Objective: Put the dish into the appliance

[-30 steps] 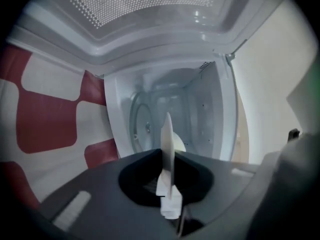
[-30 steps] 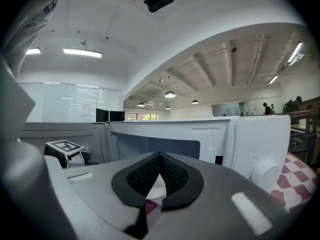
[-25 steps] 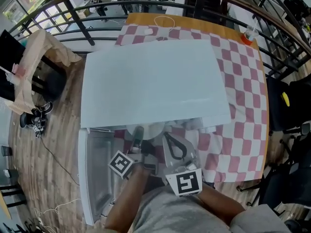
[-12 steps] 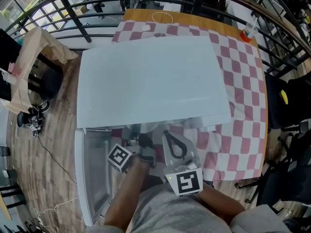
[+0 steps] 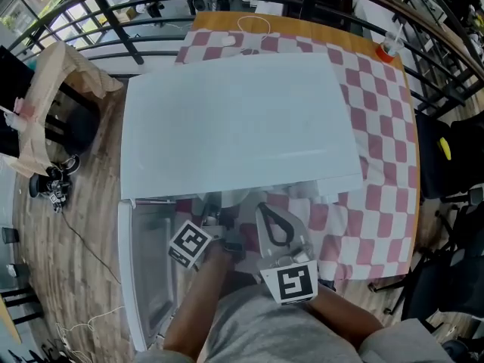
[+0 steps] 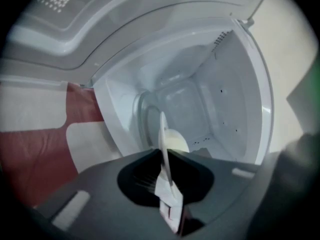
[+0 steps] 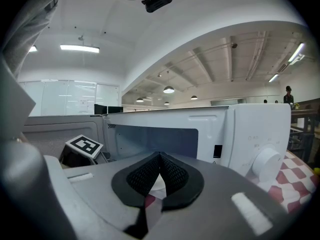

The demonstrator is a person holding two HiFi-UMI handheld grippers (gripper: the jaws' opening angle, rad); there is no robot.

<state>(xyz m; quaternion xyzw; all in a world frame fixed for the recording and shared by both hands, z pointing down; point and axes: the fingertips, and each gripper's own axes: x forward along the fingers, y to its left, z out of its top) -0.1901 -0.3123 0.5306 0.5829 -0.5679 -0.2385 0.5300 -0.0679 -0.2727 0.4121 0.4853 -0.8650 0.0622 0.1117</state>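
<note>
The white microwave [image 5: 234, 119] stands on a red-and-white checked tablecloth [image 5: 378, 165], its door [image 5: 147, 271] swung open to the left. My left gripper [image 6: 163, 156] is shut on the rim of a white dish [image 6: 163, 134], which I see edge-on and upright. It is at the mouth of the white cavity [image 6: 215, 94], with the glass turntable [image 6: 145, 119] behind it. In the head view the dish [image 5: 234, 197] shows pale just under the microwave's front edge. My right gripper [image 7: 160, 170] is shut with nothing in it, in front of the microwave [image 7: 200, 129].
The control knob [image 7: 265, 163] is on the microwave's right panel. A bottle with an orange cap [image 5: 387, 51] and a white cable [image 5: 253, 27] lie at the table's far end. Black railings ring the table, and a beige cloth [image 5: 57, 89] hangs at the left.
My left gripper has rolled a little with the dish still in its jaws, staying at the cavity mouth. The right gripper has kept still.
</note>
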